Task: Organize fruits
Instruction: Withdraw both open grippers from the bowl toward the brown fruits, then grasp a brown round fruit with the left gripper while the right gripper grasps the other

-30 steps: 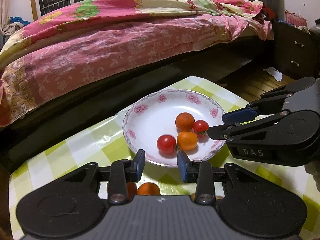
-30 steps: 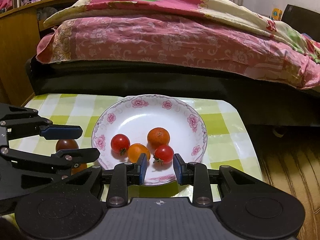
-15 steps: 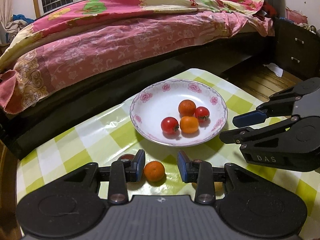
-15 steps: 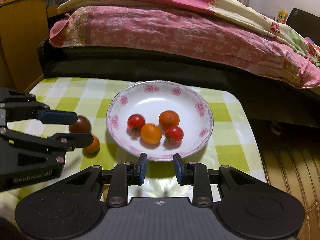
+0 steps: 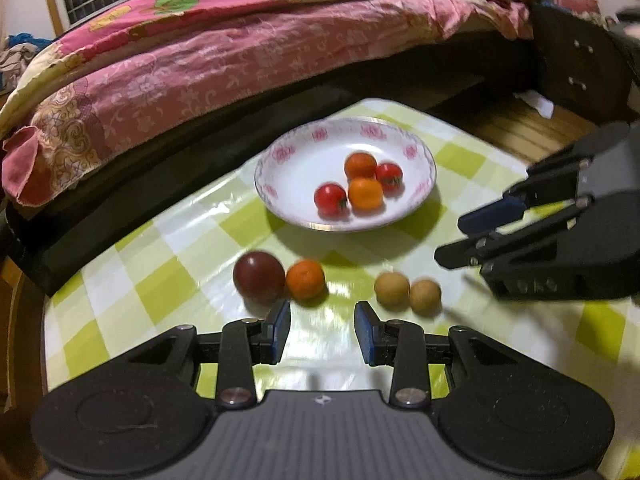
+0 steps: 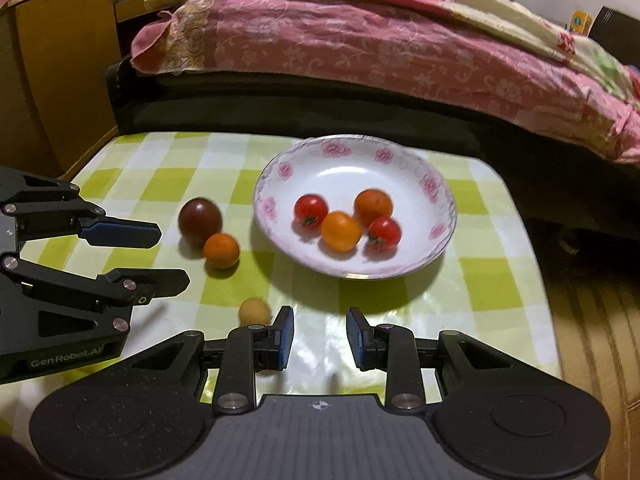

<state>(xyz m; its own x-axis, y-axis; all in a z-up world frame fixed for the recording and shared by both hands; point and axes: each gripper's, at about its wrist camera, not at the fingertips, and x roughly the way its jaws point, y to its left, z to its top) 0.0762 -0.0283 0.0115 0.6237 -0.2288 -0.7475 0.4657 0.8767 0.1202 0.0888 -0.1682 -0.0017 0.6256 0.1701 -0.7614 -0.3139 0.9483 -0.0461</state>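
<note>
Both our grippers have drawn back from the plate (image 5: 416, 156) since a second ago, so the loose fruit on the table now shows ahead of the fingers.

We hold the left gripper (image 5: 322, 331) and the right gripper (image 6: 320, 336) with jaws nearly closed, a narrow gap between the blue pads and nothing gripped in either. On the green-checked tablecloth (image 6: 492, 276) the white flowered plate carries two red tomatoes (image 6: 311, 209) and two orange fruits (image 6: 341, 230), bunched together. Beside the plate, on the cloth, a dark plum (image 5: 259, 277) touches a small orange (image 5: 305, 279), and two tan round fruits (image 5: 392, 289) lie side by side near them. Beyond the table a bed (image 5: 240, 52) with a pink quilt fills the background.
</note>
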